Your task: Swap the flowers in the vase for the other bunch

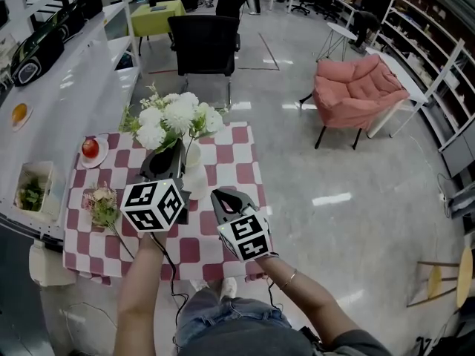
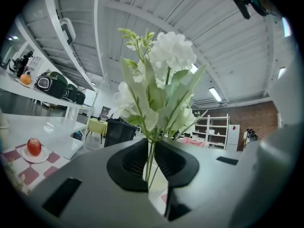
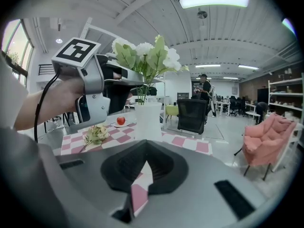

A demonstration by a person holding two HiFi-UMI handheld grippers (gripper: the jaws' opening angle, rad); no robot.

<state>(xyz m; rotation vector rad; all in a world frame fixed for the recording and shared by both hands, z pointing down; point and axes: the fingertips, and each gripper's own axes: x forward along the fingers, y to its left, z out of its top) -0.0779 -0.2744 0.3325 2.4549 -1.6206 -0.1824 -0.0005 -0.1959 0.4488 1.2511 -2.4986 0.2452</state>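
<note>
Table (image 1: 241, 158) before me, under a red-and-white checked cloth. On it: white vase (image 3: 148, 121) near the middle, apple (image 1: 90, 147) on a plate (image 1: 102, 155) at the far-left corner, faded bunch (image 1: 102, 202) lying left.

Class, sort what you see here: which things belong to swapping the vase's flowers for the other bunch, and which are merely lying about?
Part of the job:
- white flowers, stems gripped by the left hand-held gripper
- white vase
- pale bunch, lying on the checked cloth

Just lying about:
- apple
- orange
- pink armchair
- black chair
</note>
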